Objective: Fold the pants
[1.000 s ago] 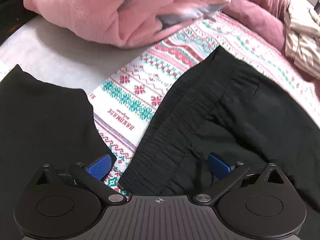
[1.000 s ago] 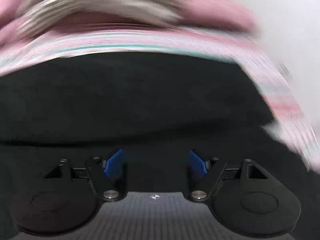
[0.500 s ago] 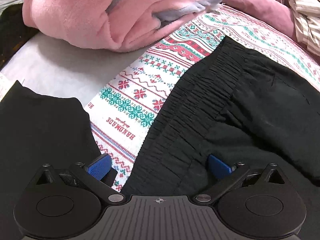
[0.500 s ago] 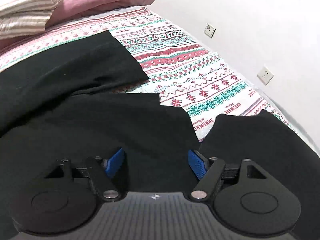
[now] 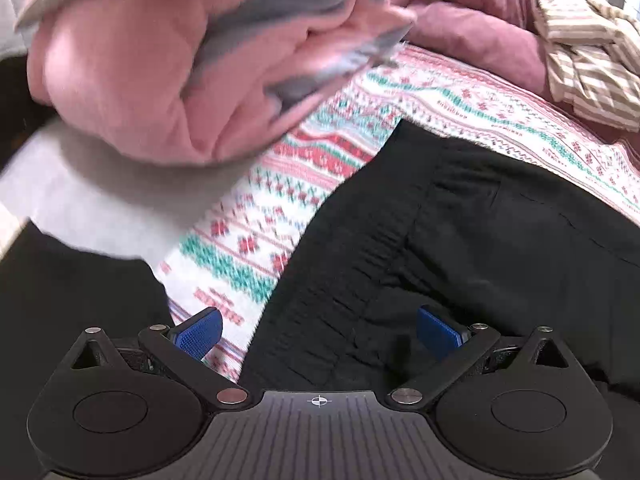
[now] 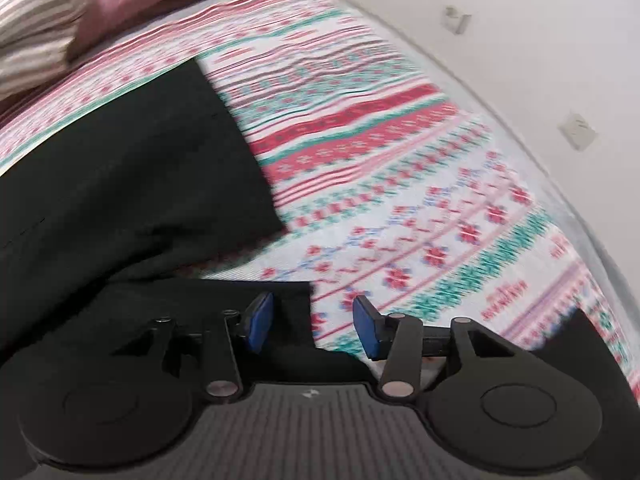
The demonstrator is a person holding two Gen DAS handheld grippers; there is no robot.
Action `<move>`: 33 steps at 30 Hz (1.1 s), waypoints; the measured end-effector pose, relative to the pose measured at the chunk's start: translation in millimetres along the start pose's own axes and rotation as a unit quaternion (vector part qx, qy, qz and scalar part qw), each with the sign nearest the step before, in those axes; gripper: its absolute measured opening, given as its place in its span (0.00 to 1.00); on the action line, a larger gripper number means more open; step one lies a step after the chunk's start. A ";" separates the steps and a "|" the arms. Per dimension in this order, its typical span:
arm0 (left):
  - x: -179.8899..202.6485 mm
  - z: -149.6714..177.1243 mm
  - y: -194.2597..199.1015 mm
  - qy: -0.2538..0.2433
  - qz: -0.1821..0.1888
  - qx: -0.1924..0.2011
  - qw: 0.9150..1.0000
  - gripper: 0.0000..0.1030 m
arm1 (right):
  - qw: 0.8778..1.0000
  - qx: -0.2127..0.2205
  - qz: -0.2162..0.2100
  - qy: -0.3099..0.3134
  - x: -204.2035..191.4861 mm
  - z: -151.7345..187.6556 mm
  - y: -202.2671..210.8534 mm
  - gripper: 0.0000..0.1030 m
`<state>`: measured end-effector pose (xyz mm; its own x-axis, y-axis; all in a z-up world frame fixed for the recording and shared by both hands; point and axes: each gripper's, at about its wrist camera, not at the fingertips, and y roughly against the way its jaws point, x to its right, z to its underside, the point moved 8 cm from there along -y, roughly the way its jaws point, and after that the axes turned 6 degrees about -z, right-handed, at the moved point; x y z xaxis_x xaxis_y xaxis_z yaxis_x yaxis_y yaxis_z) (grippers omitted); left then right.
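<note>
Black pants [image 5: 480, 240] lie on a patterned red, green and white blanket [image 5: 256, 240]. In the left wrist view their gathered waistband [image 5: 340, 304] runs toward my left gripper [image 5: 318, 332], which is wide open just above it. In the right wrist view a black pant leg [image 6: 132, 184] crosses the left half and its hem corner [image 6: 292, 300] lies between the fingers of my right gripper [image 6: 314, 326], which is partly open. Both views are blurred.
A pink and grey fleece pile [image 5: 168, 64] sits behind the waistband, with a mauve cushion [image 5: 472, 28] and striped cloth [image 5: 592, 64] at the back right. Another black cloth [image 5: 76, 300] lies at the left. A white wall with sockets [image 6: 576, 132] borders the bed.
My right gripper has narrowed and shifted right, so the hem corner now sits between its fingers. My left gripper moved slightly over the waistband and stayed open.
</note>
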<state>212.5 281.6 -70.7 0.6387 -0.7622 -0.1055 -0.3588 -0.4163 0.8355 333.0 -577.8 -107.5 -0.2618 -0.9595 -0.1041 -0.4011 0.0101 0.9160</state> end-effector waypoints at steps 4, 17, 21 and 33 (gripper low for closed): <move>3.3 0.5 -3.9 0.005 0.007 -0.008 1.000 1.00 | 0.997 -0.012 -0.012 0.073 -27.4 0.9 -4.9 0.37; 13.1 2.9 -0.5 -0.017 0.008 -0.006 1.000 1.00 | 0.967 0.041 0.158 0.198 -50.9 -50.8 -17.5 0.15; 10.7 2.6 -1.6 -0.016 0.006 -0.006 1.000 1.00 | 0.973 0.036 0.155 0.168 -36.7 -48.9 -33.5 0.19; 7.0 -60.0 5.2 -0.026 0.009 0.055 0.998 1.00 | 0.986 0.087 0.105 0.097 -38.3 -105.3 17.5 0.81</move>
<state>256.0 303.9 -34.8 0.5956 -0.7940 -0.1215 -0.4440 -0.4515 0.7740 428.5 -570.6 -46.6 -0.1892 -0.9667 0.1725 -0.5041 0.2464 0.8278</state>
